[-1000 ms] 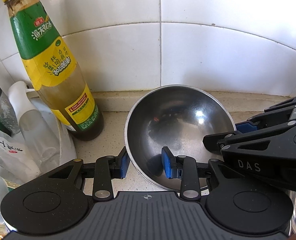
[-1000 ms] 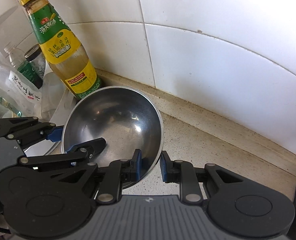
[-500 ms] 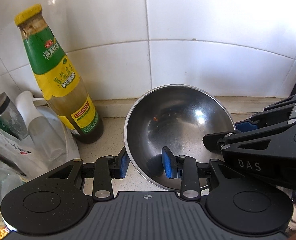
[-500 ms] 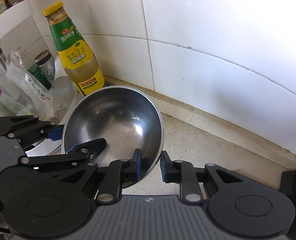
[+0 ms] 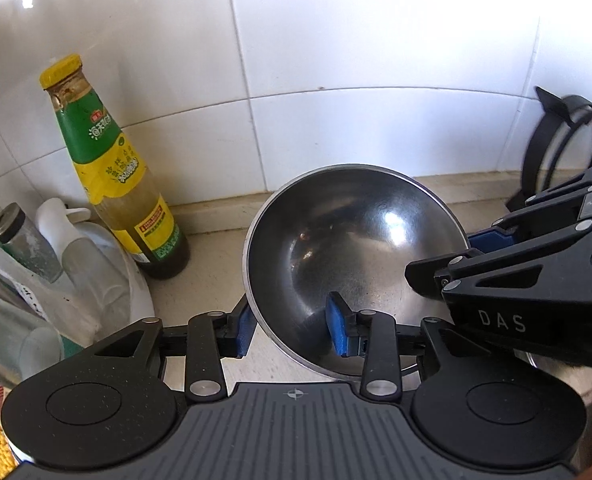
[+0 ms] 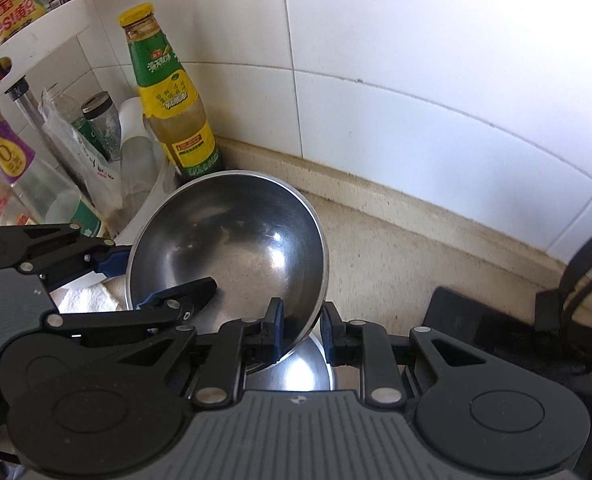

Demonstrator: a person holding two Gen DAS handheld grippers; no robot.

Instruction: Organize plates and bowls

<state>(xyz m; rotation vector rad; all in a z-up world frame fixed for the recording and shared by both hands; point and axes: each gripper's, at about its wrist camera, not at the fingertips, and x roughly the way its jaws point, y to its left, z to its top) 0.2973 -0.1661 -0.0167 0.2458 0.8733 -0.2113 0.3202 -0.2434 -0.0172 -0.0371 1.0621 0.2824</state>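
- Steel is what you hold: the steel bowl (image 5: 355,248) hangs tilted between your two grippers, its shiny inside turned toward both cameras, in front of the white tiled wall (image 5: 375,60).
- Your left gripper (image 5: 292,330) straddles the bowl's near-left rim, one blue pad outside, one inside; the jaws look set on the rim, though the outer pad's contact is hard to judge.
- Your right gripper (image 6: 301,330) pinches the rim on the opposite side, pads close together with the thin metal edge between them.
- Below the bowl, the right wrist view shows a second steel vessel (image 6: 296,372), mostly hidden by the gripper body.
- To your left stands a sauce bottle (image 5: 116,168) with a yellow cap and green-yellow label, upright on the speckled counter (image 6: 395,260), near the bowl but apart from it.
- Beside that bottle, jars and clear bottles crowd a white rack (image 6: 28,48).
- At your far right a black ring-shaped stand (image 5: 555,148) sits by the wall.
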